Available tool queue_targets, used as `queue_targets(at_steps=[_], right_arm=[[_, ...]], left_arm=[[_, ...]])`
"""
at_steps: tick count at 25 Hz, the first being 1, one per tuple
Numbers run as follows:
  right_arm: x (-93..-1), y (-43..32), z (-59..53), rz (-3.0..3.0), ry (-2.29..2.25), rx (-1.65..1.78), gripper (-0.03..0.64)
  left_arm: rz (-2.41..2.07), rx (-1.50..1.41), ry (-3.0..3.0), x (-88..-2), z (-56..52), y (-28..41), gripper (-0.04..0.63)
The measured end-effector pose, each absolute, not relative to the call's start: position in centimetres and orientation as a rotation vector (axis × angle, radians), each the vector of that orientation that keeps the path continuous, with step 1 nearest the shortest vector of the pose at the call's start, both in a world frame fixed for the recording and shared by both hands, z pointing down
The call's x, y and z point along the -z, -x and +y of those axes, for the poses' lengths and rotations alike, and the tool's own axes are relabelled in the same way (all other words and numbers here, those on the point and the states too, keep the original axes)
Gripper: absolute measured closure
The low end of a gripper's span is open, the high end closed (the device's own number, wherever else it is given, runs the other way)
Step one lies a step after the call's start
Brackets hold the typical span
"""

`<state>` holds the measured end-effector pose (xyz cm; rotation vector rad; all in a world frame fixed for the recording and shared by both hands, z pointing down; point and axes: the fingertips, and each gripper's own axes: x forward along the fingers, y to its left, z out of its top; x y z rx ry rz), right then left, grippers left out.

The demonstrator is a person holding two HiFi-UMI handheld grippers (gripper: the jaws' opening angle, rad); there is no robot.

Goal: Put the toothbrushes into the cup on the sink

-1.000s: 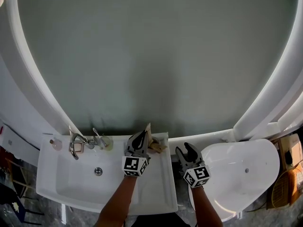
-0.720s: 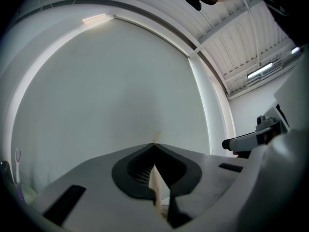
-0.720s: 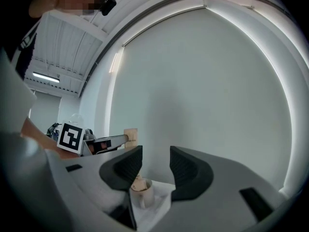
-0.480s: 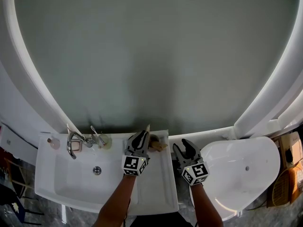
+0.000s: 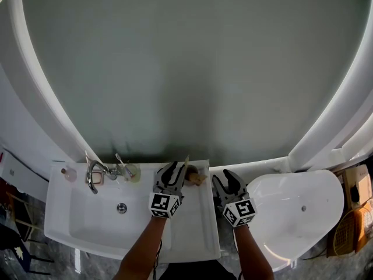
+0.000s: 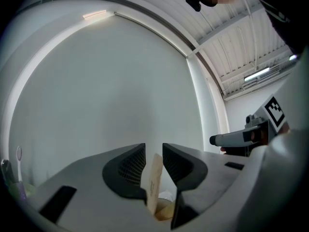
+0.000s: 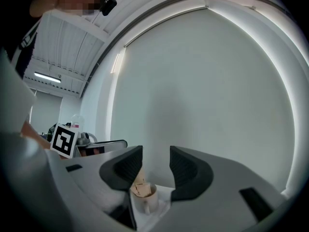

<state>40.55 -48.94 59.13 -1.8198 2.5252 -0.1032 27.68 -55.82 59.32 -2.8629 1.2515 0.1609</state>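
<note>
White sink (image 5: pixel 70 226) fills the lower left; two bare forearms (image 5: pixel 143 249) reach forward along its right rim. Left gripper (image 5: pixel 175 169), jaws pinched on an upright pale toothbrush (image 6: pixel 155 175), hovers just beside the cup (image 7: pixel 144 201) at the back right corner. Right gripper (image 5: pixel 226 179), spread wide and empty, hangs past the sink's edge.

Head camera's up high, staring steeply down on the sink (image 5: pixel 70 226). Each gripper camera rides low, tight behind its own jaws, facing the wall (image 6: pixel 96 91). The right hand-held gripper (image 5: pixel 224 178) view and head view share the cup (image 7: pixel 145 199) beside the left hand-held gripper (image 5: pixel 176 169).
</note>
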Motion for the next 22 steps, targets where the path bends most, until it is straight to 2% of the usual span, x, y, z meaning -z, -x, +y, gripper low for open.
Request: queue_targets(at_steps=[22], right_arm=[[-54.9,-39.7,-48.3,2.593,1.805,0.111,0.43]], left_arm=[[1.318,-0.086,2.862,-55.0,-52.2,-26.3,0.483]])
